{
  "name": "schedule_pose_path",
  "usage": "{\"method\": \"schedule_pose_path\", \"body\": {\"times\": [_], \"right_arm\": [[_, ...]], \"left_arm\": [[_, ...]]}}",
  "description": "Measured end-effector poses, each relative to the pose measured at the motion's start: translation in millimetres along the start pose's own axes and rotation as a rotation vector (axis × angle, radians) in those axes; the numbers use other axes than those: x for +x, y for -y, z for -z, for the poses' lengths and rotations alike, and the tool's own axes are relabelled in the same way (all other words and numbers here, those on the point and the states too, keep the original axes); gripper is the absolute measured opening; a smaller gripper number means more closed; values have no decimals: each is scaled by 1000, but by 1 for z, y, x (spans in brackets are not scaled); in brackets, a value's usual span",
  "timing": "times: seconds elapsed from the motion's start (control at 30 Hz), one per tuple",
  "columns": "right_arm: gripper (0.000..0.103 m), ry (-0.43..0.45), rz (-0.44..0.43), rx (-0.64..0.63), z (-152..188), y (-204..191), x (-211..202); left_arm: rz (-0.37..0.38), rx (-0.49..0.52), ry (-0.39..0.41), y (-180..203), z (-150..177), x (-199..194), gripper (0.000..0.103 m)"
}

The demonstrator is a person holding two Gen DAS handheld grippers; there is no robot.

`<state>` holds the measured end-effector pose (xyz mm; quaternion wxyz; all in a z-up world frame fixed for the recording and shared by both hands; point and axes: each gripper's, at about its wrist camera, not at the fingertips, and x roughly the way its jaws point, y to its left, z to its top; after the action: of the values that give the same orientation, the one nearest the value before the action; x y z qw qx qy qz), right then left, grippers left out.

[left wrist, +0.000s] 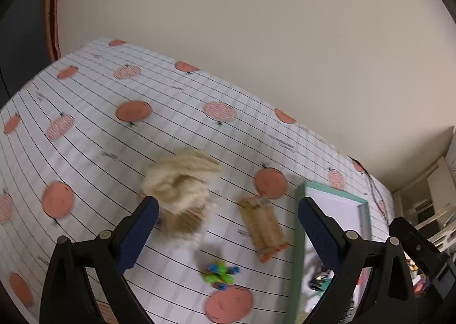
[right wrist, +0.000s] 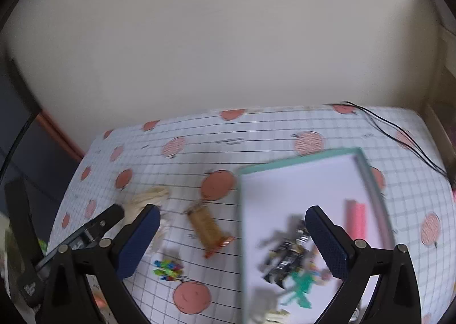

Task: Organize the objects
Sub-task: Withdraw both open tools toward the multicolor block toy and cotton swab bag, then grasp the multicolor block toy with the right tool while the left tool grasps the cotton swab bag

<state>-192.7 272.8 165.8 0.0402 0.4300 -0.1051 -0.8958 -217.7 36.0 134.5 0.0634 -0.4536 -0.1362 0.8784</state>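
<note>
Hovering with fingers spread wide, the left gripper [left wrist: 228, 227] faces a blurred, seemingly soft, light plush toy [left wrist: 179, 187] on the counter [left wrist: 85, 124], best pinched mid-body.

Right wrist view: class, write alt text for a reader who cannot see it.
An open right gripper hovers empty over a teal-rimmed tray holding a dark toy robot, a green figure and a pink tube. To its left, on the checked tablecloth with pink circles, lie a brown wooden toy, a cream plush and a small multicoloured toy.
</note>
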Motion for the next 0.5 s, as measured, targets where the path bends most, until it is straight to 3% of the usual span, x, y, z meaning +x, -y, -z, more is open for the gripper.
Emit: {"method": "schedule_pose_path", "body": {"times": [0.27, 0.5], "right_arm": [[100, -45, -7, -180, 18, -51, 35], [88, -166, -76, -241, 50, -65, 76]], "left_arm": [[-80, 36, -13, -27, -7, 2, 98], [-46, 0, -89, -48, -1, 24, 98]]}}
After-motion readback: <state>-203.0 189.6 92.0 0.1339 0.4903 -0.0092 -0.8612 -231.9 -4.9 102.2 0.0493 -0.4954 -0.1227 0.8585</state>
